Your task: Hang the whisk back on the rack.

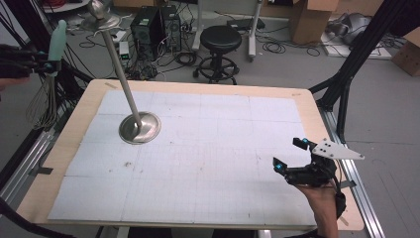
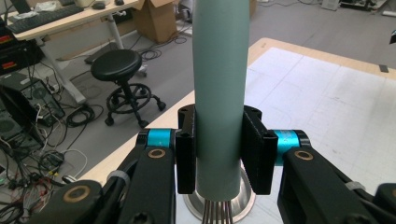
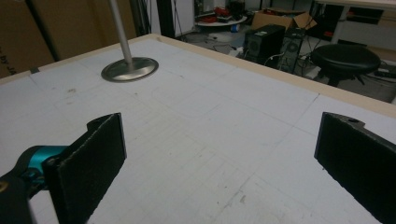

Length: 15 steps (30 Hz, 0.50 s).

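A whisk (image 1: 49,74) is held by its pale green handle (image 2: 218,93), pinched in the left gripper (image 1: 49,65) at the upper left of the frame, beyond the tabletop (image 1: 307,106). The right gripper (image 1: 289,154), spread wide, is held at lower right. A steel stand (image 1: 139,127) is seen at left.

The whisk handle (image 2: 219,93) is showing matt, smooth grey-green plastic; its wires (image 1: 42,104) are showing thin metal. The stand (image 1: 140,127) is showing brushed metal; the table (image 1: 307,106) is showing pale wood edging.
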Each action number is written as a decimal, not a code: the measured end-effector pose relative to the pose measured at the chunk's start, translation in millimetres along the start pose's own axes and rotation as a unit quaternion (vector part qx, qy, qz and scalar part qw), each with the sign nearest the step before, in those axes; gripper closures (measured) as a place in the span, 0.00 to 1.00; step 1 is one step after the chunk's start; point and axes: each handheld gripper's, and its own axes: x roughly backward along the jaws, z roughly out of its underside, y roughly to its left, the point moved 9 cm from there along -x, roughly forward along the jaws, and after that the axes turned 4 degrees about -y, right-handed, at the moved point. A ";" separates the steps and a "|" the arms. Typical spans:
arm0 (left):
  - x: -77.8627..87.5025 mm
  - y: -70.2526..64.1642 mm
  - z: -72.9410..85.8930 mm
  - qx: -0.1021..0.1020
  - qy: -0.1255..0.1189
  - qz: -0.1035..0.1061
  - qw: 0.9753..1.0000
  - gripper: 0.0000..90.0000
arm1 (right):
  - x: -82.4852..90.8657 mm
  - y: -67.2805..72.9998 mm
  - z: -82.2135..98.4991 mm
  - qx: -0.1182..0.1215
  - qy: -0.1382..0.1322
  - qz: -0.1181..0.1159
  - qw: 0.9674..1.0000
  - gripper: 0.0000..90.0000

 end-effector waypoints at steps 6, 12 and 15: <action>-4.7 2.0 0.7 0.000 0.003 -0.001 1.000 0.77 | 1.3 -1.0 0.2 -0.001 0.000 0.001 1.000 0.01; -8.8 2.5 1.3 0.000 0.006 -0.001 1.000 0.77 | 1.8 -1.7 0.4 -0.001 -0.001 0.002 1.000 0.01; -12.3 2.0 2.4 -0.001 0.011 0.000 1.000 0.77 | 2.0 -1.8 0.4 -0.002 -0.001 0.002 1.000 0.01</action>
